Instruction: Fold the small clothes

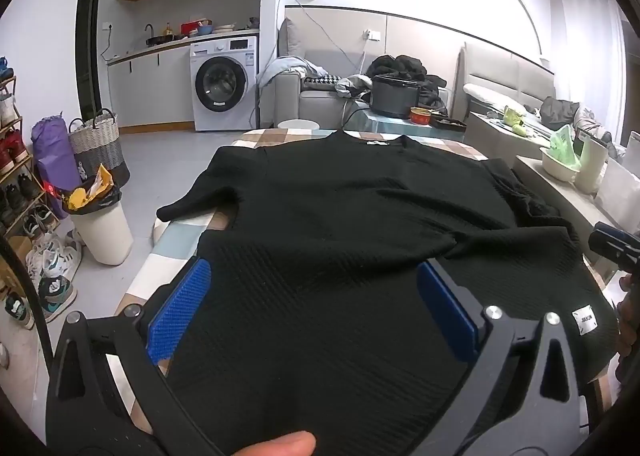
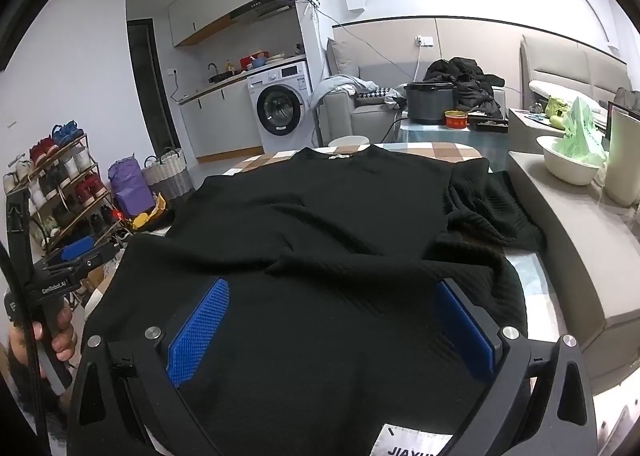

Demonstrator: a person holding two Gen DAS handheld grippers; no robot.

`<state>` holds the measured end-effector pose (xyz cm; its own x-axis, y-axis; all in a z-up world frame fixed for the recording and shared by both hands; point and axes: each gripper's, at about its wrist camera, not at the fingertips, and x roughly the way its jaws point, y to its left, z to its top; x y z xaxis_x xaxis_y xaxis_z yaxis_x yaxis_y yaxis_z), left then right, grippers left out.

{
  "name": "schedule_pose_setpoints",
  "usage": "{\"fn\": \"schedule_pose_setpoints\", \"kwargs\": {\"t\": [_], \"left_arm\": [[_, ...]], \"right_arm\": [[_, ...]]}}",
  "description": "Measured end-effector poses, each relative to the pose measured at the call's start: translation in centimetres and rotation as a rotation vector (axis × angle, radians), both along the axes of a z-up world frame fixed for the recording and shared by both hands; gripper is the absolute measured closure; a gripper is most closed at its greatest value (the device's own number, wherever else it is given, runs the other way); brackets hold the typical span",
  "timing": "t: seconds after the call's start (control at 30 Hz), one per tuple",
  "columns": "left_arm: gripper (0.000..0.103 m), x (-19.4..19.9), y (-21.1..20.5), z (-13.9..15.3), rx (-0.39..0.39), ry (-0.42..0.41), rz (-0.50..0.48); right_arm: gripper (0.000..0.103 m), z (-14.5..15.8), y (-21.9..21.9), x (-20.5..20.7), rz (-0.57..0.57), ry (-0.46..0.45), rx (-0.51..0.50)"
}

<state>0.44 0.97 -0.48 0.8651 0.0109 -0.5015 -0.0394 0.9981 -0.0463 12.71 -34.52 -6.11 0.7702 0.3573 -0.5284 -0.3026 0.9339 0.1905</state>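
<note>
A black ribbed knit top [image 1: 340, 208] lies spread on a checked table [image 1: 176, 244], neckline at the far end, hem toward me. Its left sleeve [image 1: 188, 204] sticks out to the left; its right sleeve [image 2: 492, 208] lies bunched at the right. A fold of the lower part lies over the body. My left gripper [image 1: 316, 296] is open with its blue pads [image 1: 180, 308] wide apart over the near hem. My right gripper [image 2: 336, 316] is open over the same hem, pads [image 2: 200, 332] apart. A white label [image 1: 585, 321] shows at the hem, and also in the right wrist view [image 2: 412, 444].
A white bin with yellow rubbish [image 1: 100, 216] stands left of the table, beside a shoe rack [image 2: 60, 184] and a woven basket [image 1: 96, 140]. A grey bench [image 2: 560, 224] with a white bowl [image 2: 568, 164] runs along the right. A dark cooker pot [image 1: 394, 96] sits behind.
</note>
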Motion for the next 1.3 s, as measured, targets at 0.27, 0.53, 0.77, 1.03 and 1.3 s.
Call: {"fn": "schedule_pose_setpoints", "kwargs": {"t": [0.27,0.53,0.77,1.03,1.3], "left_arm": [[0.000,0.04,-0.10,0.01,0.011,0.001,0.007],[0.000,0.00,-0.03,-0.03,0.010,0.001,0.007],[0.000,0.02,-0.04,-0.05,0.011,0.002,0.005],[0.000,0.03,-0.01,-0.06,0.012,0.003,0.004],[0.000,0.05,-0.02,-0.06,0.013,0.004,0.005]], "right_arm": [[0.000,0.06,0.20,-0.09,0.000,-0.004,-0.013],[0.000,0.17,0.27,-0.08,-0.003,-0.007,-0.017],[0.000,0.14,0.26,-0.12,-0.004,-0.007,-0.014],[0.000,0.17,0.11,-0.03,-0.018,-0.010,-0.015],[0.000,0.15,-0.16,0.04,-0.028,-0.008,-0.013]]}}
